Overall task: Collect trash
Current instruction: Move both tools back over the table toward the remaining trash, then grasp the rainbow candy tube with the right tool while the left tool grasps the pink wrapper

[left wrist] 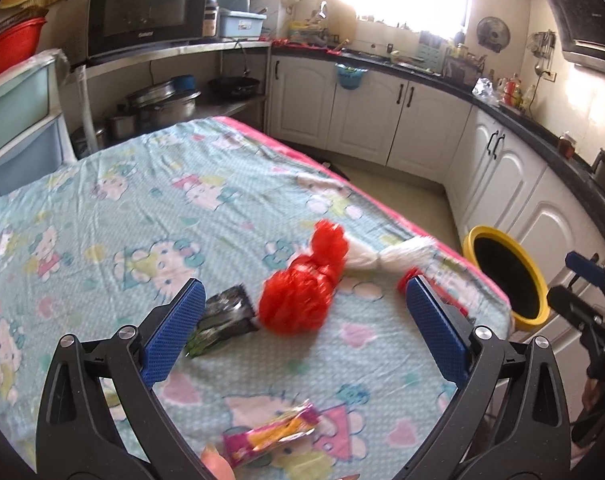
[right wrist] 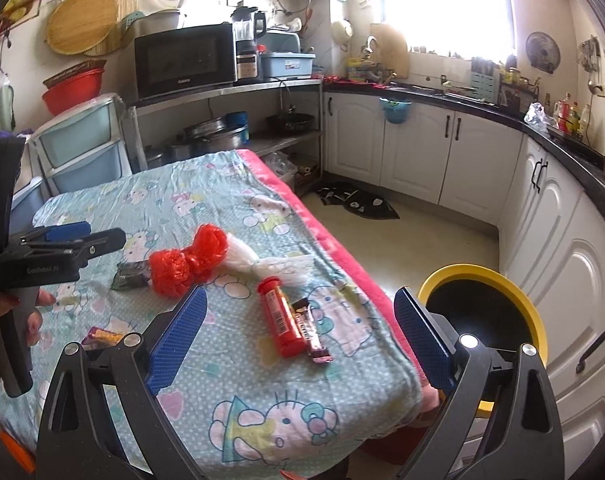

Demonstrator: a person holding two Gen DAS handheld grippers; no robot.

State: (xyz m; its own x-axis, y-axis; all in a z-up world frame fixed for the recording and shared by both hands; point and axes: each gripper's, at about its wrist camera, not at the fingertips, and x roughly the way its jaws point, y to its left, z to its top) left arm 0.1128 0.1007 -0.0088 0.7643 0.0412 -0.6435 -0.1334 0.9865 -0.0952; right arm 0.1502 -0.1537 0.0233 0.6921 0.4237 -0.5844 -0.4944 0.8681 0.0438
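Though open-mouthed, yellow-rimmed bin (right wrist: 482, 312) dark inside.

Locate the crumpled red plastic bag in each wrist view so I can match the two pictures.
Left wrist view: the red plastic bag lies near the middle of the picture, on the tablecloth between the open blue finger pads.
Right wrist view: the bag lies left of centre, beyond the left finger pad.
Shared landmark: the yellow-rimmed bin stands on the floor past the table's right edge in both views.
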